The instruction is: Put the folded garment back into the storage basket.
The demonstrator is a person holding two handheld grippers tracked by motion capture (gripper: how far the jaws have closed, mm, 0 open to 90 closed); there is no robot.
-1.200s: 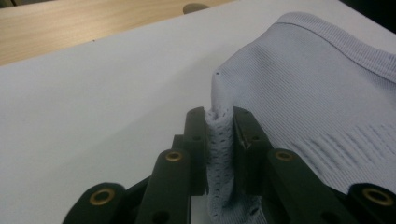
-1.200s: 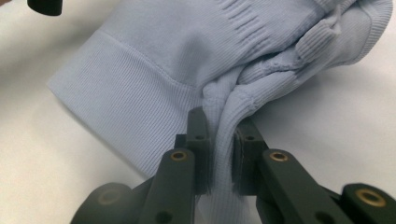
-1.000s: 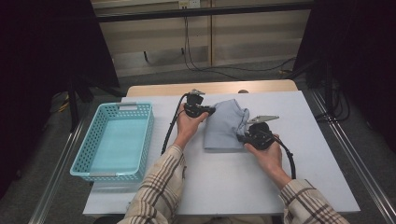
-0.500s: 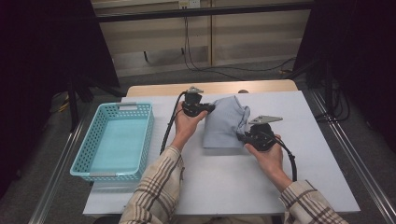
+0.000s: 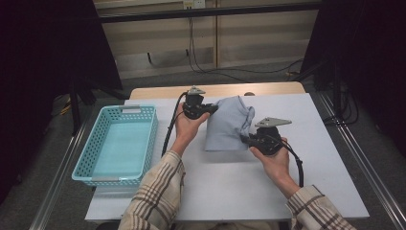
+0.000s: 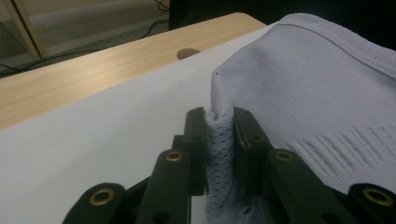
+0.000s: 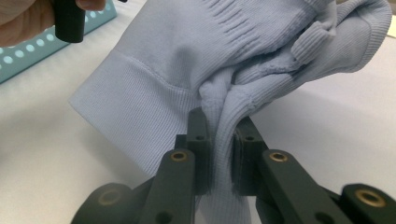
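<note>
Fingers (image 6: 196, 140) of the left gripper (image 6: 219, 126) were clamped on a bunched edge of the garment (image 5: 229, 124), cloth pinched between both pads. Right gripper (image 7: 219, 135) likewise pinched a ribbed fold at the garment's near right corner. Between the two grippers, the garment sat mid-table (image 5: 210, 191), right of the basket (image 5: 148, 143).

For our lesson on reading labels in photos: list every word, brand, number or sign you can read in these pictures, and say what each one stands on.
None: no readable text in any view.
Pale blue knitted garment: plain ribbing, no tag or print showing.
Turquoise basket: holes in the walls, no label.
Left tongs and right tongs: black, unmarked, each clamped on the fabric.
Small pale box on the back rail: too small to read.
</note>
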